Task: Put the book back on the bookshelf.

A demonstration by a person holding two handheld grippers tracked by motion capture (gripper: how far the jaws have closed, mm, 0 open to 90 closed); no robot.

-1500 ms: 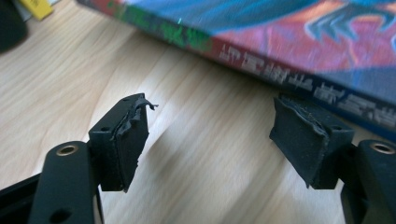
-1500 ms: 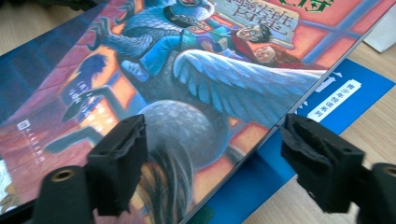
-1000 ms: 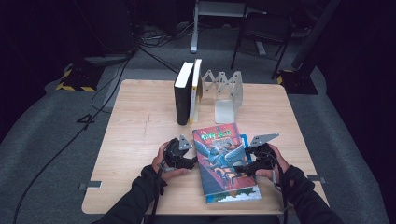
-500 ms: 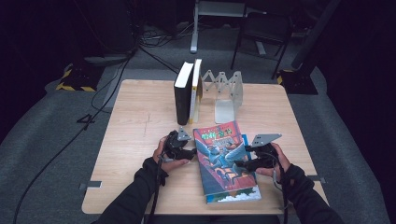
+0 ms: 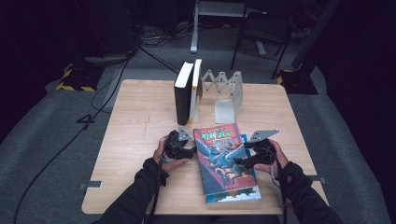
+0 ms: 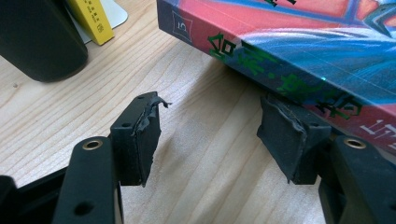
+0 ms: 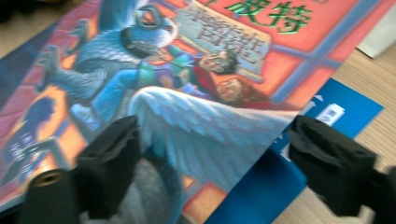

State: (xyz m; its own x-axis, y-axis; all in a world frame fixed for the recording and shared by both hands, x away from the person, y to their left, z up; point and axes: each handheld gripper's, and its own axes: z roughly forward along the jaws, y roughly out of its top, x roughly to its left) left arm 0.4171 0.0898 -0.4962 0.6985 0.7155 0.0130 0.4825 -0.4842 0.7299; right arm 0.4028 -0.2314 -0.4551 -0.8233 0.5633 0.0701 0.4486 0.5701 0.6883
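The left tongs (image 5: 190, 150) lie low on the bench (image 5: 140, 121), held in the person's left hand (image 5: 164, 156), with their tips just at the left edge of the red picture book (image 5: 223, 156). In the left gripper view the tongs (image 6: 210, 130) stand apart with bare wood between the pads; the right-hand pad (image 6: 280, 133) sits tucked under the book's spine (image 6: 280, 70), while the other pad is clear of it. These jaws have just been closing a little, yet nothing is squeezed between them.

Beyond the left tongs, farther up the bench, a black book (image 5: 182, 93) and a thin yellow-edged book (image 5: 196, 91) stand upright, and a grey folding book rack (image 5: 228, 93) stands just to their right.

The red picture book lies flat between the two tongs, on top of a blue book (image 5: 233, 196) whose edges peek out beneath it.

The right tongs (image 5: 243, 161), in the right hand (image 5: 273, 158), reach in over the book's right edge. In the right gripper view these tongs (image 7: 210, 158) stand wide, one pad over the cover (image 7: 187, 93) and the other out beyond the edge above the blue book (image 7: 261, 196); they have just been opening and grip nothing.
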